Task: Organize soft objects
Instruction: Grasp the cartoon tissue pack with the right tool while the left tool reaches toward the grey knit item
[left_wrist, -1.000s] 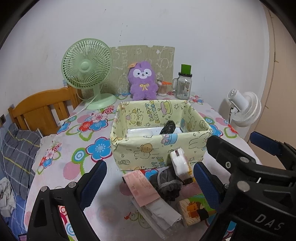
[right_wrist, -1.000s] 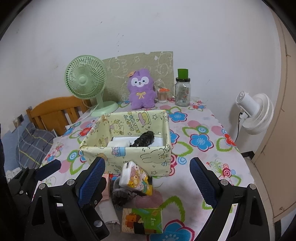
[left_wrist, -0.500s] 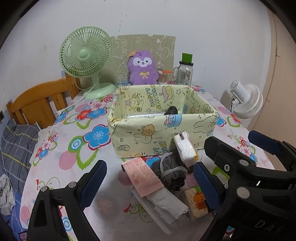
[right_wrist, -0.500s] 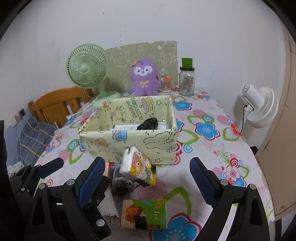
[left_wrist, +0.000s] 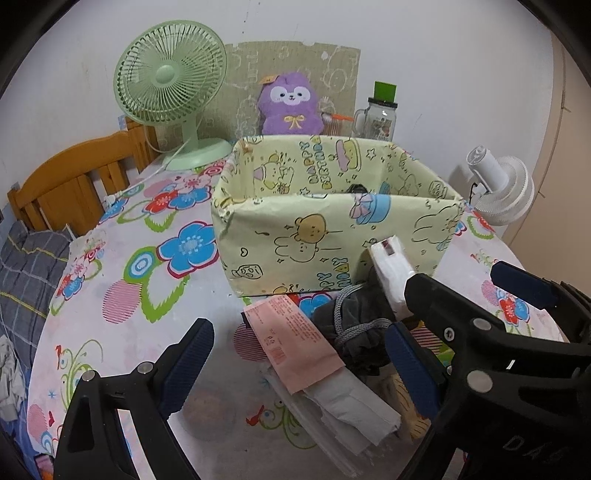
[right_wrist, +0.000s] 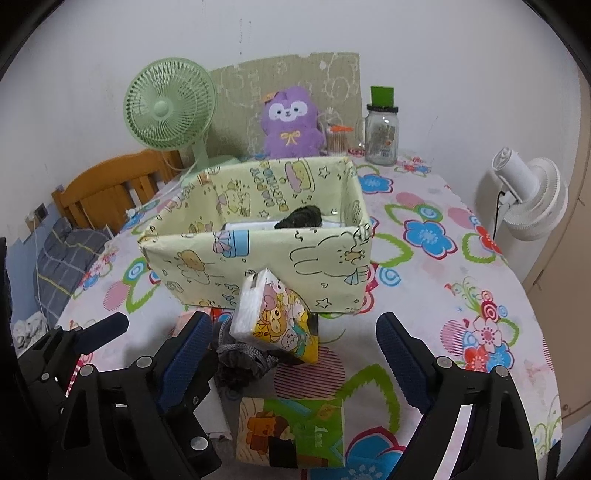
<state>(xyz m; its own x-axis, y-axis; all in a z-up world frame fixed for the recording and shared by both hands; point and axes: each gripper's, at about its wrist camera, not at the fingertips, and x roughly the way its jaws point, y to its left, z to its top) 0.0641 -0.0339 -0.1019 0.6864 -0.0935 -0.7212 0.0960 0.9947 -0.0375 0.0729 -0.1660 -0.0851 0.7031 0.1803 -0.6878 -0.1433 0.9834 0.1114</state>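
A pile of soft things lies on the flowered tablecloth in front of a yellow cartoon-print box (left_wrist: 332, 236) (right_wrist: 258, 258). A tissue pack (right_wrist: 273, 317) (left_wrist: 391, 269) leans on a grey cloth bundle (left_wrist: 354, 325) (right_wrist: 240, 362). Beside them lie a pink packet (left_wrist: 295, 332) and a green cartoon tissue pack (right_wrist: 291, 432). My left gripper (left_wrist: 299, 350) is open above the pink packet and the grey cloth. My right gripper (right_wrist: 293, 325) is wide and closing slightly, with the tissue pack between its fingers, untouched. A dark item (right_wrist: 301, 218) sits in the box.
At the table's back stand a green fan (left_wrist: 170, 77), a purple plush (left_wrist: 290, 103) and a glass jar (left_wrist: 380, 114). A white fan (right_wrist: 532, 192) stands past the right edge. A wooden chair (left_wrist: 74, 173) and bedding are at the left.
Both grippers have sunk and tipped down toward the pile, so the box and the pile now look larger and closer. Nothing on the table has moved.
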